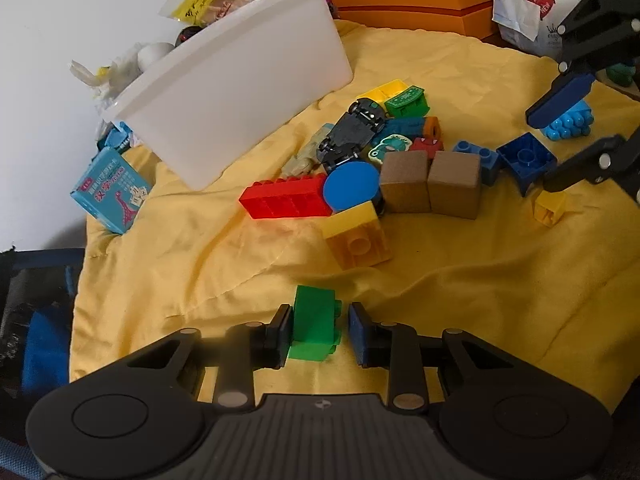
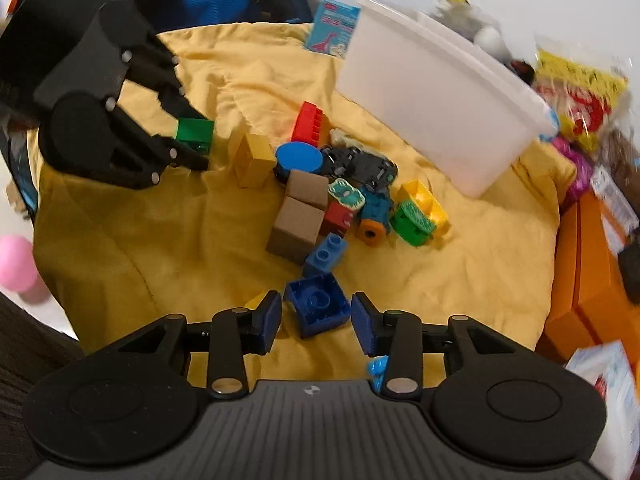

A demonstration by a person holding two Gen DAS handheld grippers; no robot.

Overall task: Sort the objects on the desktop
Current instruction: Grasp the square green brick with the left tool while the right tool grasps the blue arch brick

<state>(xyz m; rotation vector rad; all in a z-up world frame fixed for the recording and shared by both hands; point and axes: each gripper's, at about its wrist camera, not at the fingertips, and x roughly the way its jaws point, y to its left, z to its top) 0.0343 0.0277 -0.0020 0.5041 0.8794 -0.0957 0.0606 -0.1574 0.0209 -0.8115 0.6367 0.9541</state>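
On the yellow cloth (image 1: 440, 280) a green brick (image 1: 314, 322) stands between the fingers of my left gripper (image 1: 320, 332). The left pad touches it and a small gap shows at the right pad. The right wrist view shows the same green brick (image 2: 195, 132) inside the left gripper (image 2: 200, 140). A dark blue hollow brick (image 2: 318, 304) lies studs-down between the fingers of my right gripper (image 2: 318, 322), with thin gaps on both sides. From the left wrist view, the right gripper (image 1: 544, 150) straddles that blue brick (image 1: 526, 160). Both bricks rest on the cloth.
A white bin (image 1: 248, 92) stands tilted at the back. In front lies a pile: red brick (image 1: 288, 200), blue disc (image 1: 351, 186), two wooden cubes (image 1: 430, 184), toy car (image 1: 354, 128), yellow brick (image 1: 358, 236). Orange boxes (image 1: 420, 0) and a cyan card box (image 1: 110, 190) border the cloth.
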